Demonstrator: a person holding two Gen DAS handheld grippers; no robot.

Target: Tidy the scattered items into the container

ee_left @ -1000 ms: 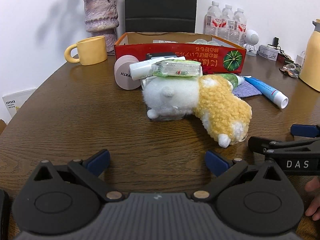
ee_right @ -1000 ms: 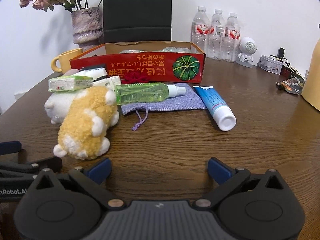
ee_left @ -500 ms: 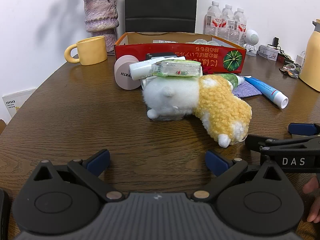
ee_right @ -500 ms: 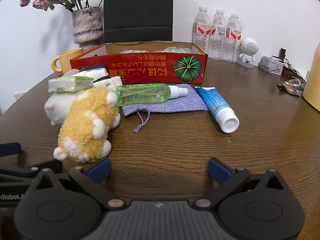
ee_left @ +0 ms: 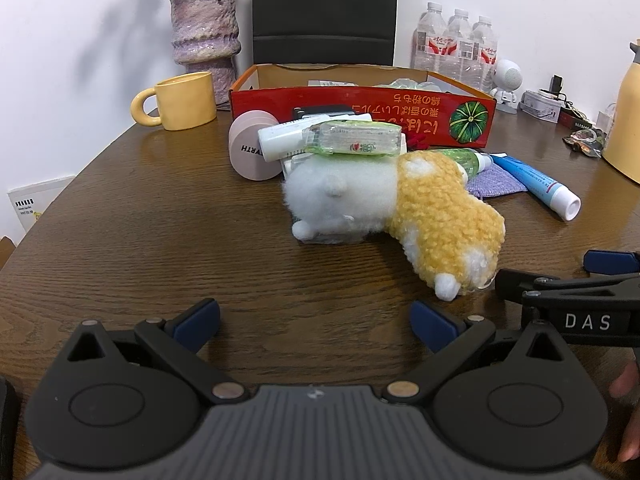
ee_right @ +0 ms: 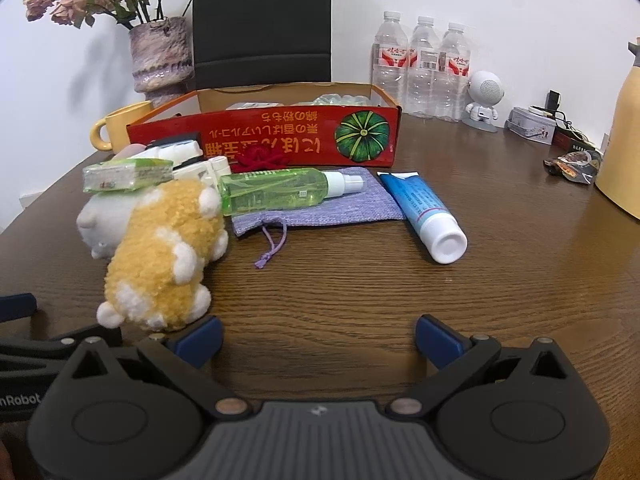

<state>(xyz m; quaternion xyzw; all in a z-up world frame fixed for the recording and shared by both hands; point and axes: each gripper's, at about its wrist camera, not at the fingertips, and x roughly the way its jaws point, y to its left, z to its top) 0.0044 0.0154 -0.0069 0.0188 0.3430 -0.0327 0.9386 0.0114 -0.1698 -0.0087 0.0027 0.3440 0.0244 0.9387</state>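
plush toy (ee_right: 160,256) before box (ee_right: 280,136), spray bottle (ee_right: 276,192) on pouch (ee_right: 332,208)

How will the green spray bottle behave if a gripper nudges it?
The green spray bottle lies on its side and looks round, so it will probably roll. It rests on the purple pouch, which may damp that. Clear plastic, likely light and slippery.

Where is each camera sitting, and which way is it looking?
Left wrist: sits on the left claw, low over the table, facing the plush toy and red box; fingertips show at right.
Right wrist: sits on the right claw, facing the green bottle, blue tube and purple pouch.
Both show the toy, the box and the other claw.
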